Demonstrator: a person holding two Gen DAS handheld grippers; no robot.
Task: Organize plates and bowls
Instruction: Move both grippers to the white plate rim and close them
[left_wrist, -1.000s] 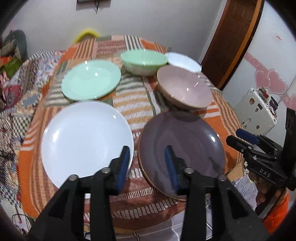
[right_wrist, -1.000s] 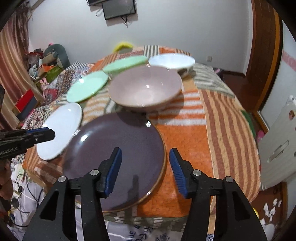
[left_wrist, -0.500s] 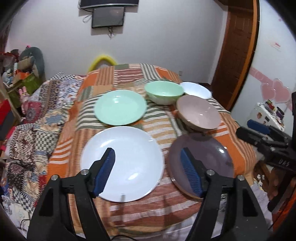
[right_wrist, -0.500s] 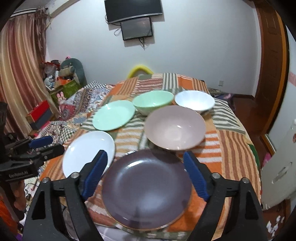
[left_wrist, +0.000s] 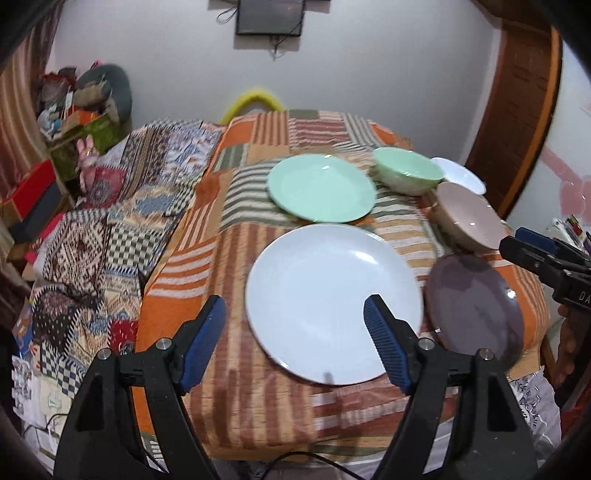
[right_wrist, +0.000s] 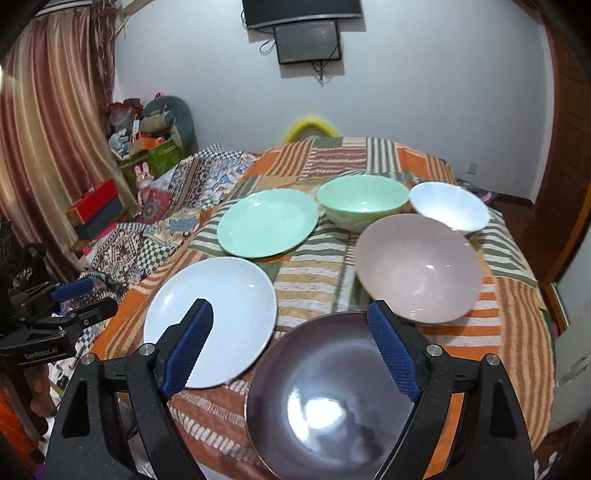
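Striped orange patchwork cloth (right_wrist: 321, 273) is seen spread over the work surface; a second patterned quilt (left_wrist: 122, 206) lies alongside to the left, with a dark screen (right_wrist: 308, 40) mounted on the white wall behind.

Six pieces of crockery are counted: three plates, three bowls.
- Plates: one white plate (left_wrist: 332, 302) at the near edge; one dark purple plate (right_wrist: 332, 398) just beside it to the right; one mint green plate (right_wrist: 267, 221) set farther back, behind the white one.
- Bowls: one mint green bowl (right_wrist: 362, 205), one white bowl (right_wrist: 448, 206), one pink bowl (right_wrist: 419, 269). These are grouped at the far right, close together; the pink bowl is placed just behind the purple plate.

No piece is stacked on another.

Left gripper (left_wrist: 295, 336): held over the near edge by the white plate, jaws spread wide, nothing between the pads.
Right gripper (right_wrist: 290, 343): held over the near rim of the purple plate, jaws likewise spread, nothing gripped. Whether either tool touches the crockery cannot be told with certainty; a gap is suggested.
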